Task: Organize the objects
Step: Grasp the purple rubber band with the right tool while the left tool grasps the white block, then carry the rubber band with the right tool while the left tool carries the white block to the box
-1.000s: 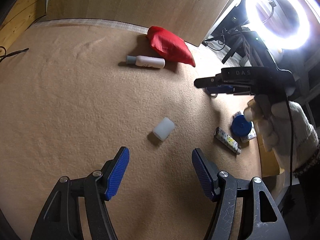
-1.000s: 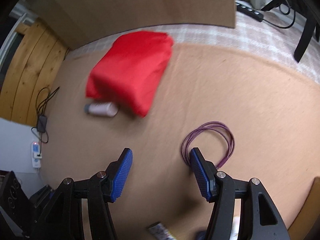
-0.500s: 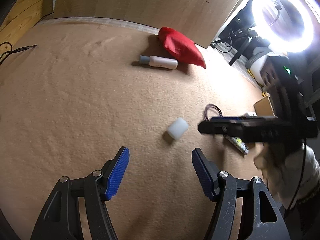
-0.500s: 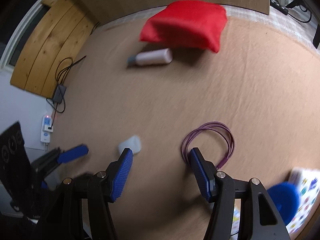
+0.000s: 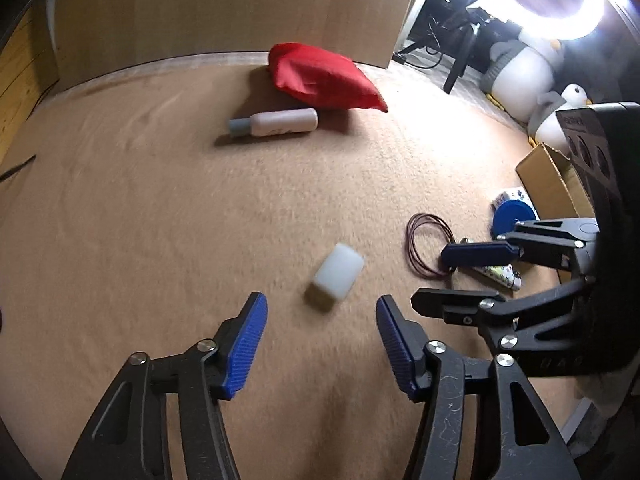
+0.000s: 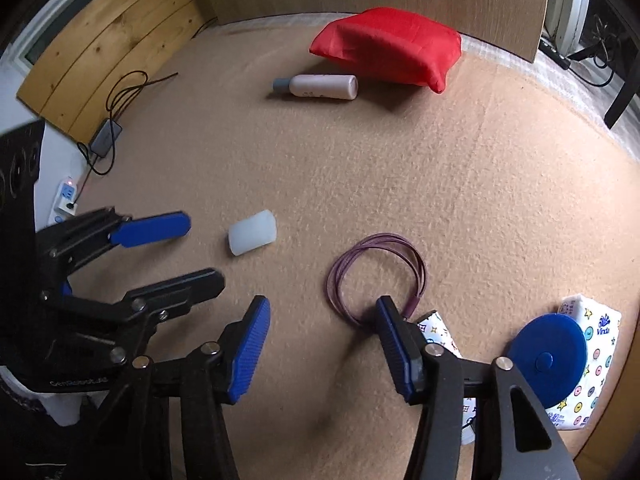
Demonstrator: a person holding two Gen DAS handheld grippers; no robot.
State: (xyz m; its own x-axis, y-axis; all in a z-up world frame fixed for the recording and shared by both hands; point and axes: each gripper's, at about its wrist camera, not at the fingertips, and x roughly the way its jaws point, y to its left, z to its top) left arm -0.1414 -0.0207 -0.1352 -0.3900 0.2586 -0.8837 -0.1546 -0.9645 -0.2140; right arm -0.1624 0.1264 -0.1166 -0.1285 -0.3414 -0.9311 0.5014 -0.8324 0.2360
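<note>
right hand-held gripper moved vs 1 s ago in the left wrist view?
Yes. The right hand-held gripper was up level with the red pouch; now it sits low beside the white block, jaws closing on nothing.

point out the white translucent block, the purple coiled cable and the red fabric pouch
white translucent block (image 5: 338, 274), left wrist view, middle of its top face
purple coiled cable (image 6: 416, 264), right wrist view, right side of loop
red fabric pouch (image 6: 388, 46), right wrist view, centre of cloth
</note>
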